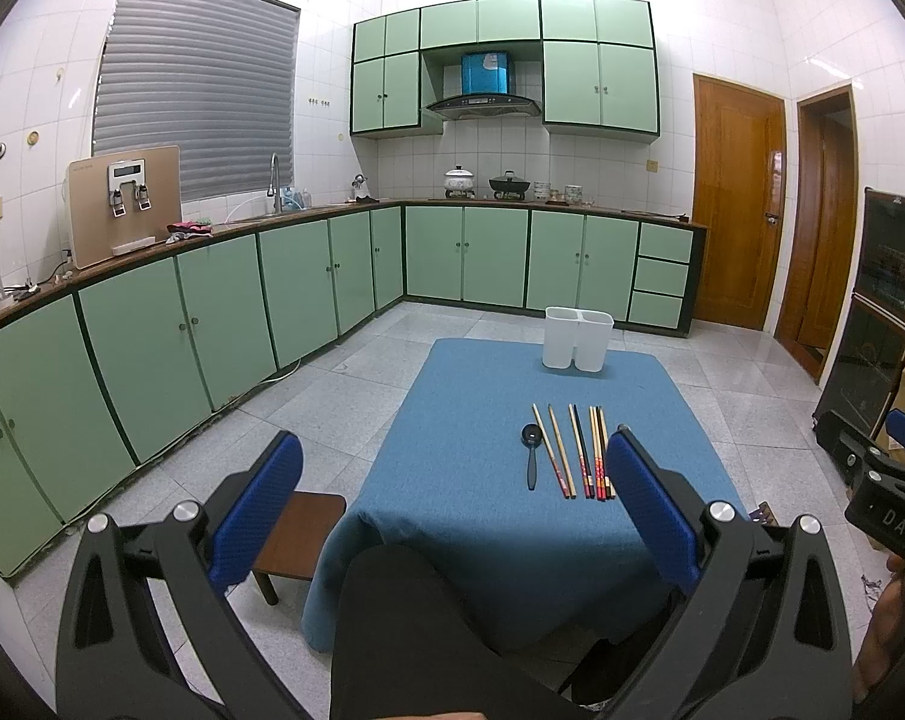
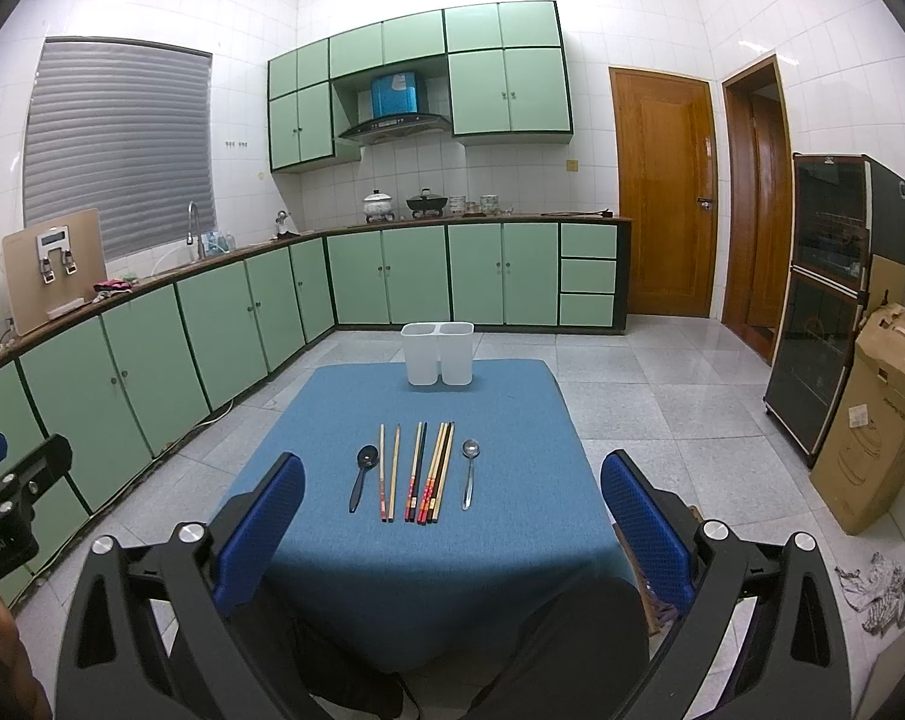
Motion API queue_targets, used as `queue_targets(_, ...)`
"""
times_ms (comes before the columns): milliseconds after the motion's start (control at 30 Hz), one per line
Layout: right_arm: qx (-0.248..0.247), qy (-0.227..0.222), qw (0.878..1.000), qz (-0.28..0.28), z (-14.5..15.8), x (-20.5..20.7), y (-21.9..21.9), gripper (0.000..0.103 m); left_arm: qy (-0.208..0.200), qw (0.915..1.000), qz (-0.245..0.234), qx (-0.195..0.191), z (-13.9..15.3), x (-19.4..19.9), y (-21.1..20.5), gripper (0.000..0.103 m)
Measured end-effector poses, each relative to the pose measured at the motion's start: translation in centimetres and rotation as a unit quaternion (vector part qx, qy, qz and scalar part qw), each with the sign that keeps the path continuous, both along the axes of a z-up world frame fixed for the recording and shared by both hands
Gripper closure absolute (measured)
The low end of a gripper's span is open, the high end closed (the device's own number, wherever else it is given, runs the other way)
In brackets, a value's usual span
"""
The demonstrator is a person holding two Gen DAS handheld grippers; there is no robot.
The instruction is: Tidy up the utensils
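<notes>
Mid-tabletop: chopsticks (image 2: pixel 419 471) thin, stiff, light, slippery, lying flush; pinch mid-shaft. Metal spoon (image 2: pixel 469 471) heavier; take handle. Left gripper (image 1: pixel 452 516), right gripper (image 2: pixel 452 531) jaws apart, empty.

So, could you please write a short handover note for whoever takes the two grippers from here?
Left gripper: open, empty, held short of the table.
Right gripper: open, empty, also held back.
On the blue tablecloth: black spoon, chopsticks in a row, metal spoon at the right end.
White two-compartment holder stands at the far edge; its inside is not visible.
Done: nothing yet.
Left: move all utensils into the holder.
</notes>
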State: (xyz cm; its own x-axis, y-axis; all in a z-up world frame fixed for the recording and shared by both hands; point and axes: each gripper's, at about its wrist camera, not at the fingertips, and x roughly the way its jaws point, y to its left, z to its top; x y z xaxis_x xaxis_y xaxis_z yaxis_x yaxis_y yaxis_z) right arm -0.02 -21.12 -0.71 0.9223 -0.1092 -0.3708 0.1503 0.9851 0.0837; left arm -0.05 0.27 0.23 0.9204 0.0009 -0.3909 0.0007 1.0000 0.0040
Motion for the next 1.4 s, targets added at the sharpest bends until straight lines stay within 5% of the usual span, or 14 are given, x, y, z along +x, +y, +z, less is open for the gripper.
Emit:
queue_targets(1033,0.001,0.001,1.000,-0.002,-0.2,0.1,0.0,0.006,0.002,1.0000,0.001,0.001,-0.1,0.2,0.4,0.005)
queue_targets(1400,-0.020,0.051,0.998,0.011,-4.4,5.1,0.0,0.006,0.078,0.9961,-0.033,-0.025,-4.9,7.3,0.8,0.005)
